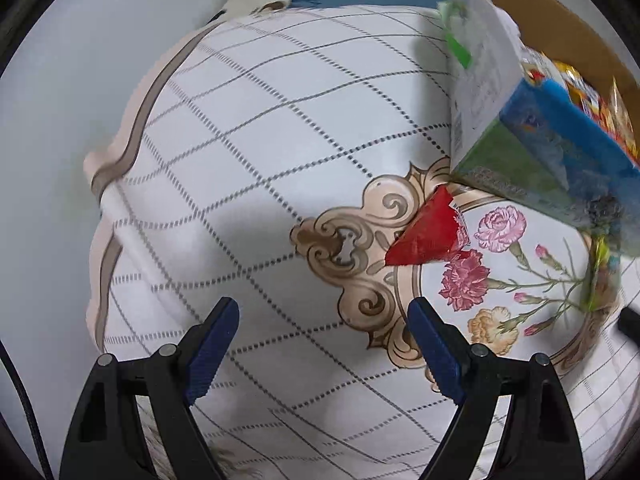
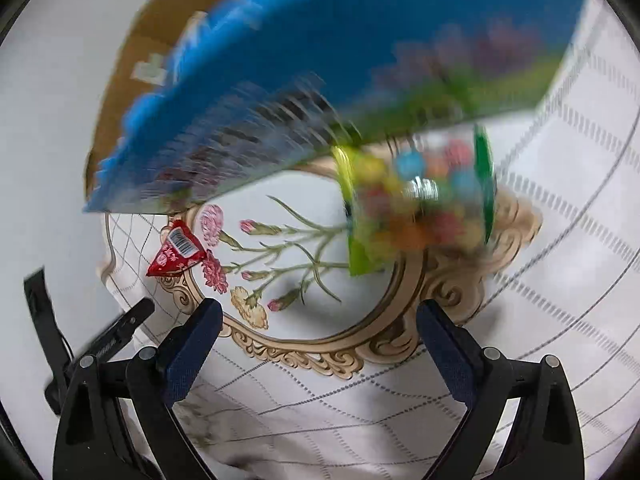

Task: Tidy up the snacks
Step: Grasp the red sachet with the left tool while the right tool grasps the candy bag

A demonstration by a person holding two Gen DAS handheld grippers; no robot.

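White cloth (image 1: 280,128) with a dotted grey lattice and a beige border stripe covers the desk; its left edge falls away to a pale bare surface (image 1: 60,128) in the left wrist view, and the checked stretch ahead of the left hand-held gripper (image 1: 324,344) carries nothing. A beige scrollwork medallion (image 2: 392,344) printed with pink and yellow carnations sits in the middle of the cloth.

On the medallion's rim lies a small red triangular packet (image 1: 430,232) of shiny wrapper, showing a barcode in the right wrist view. Just beyond it a blue-and-green printed carton (image 1: 532,144) stands on the cloth, its glossy face blurred in the right wrist view, where it crowds the upper half of the frame. Behind the carton is a brown cardboard box (image 1: 560,24) holding bright yellow and red snack wrappers (image 1: 588,92). A clear bag of many-coloured sweets with green edges (image 2: 420,208) shows blurred below the carton's lower edge; whether it rests on the cloth cannot be told.

Both tools have blue padded fingers (image 1: 212,344) on black arms. The left hand-held gripper is spread wide and holds nothing. The right hand-held gripper (image 2: 320,340) is likewise spread wide and empty above the medallion, well short of the sweets bag.
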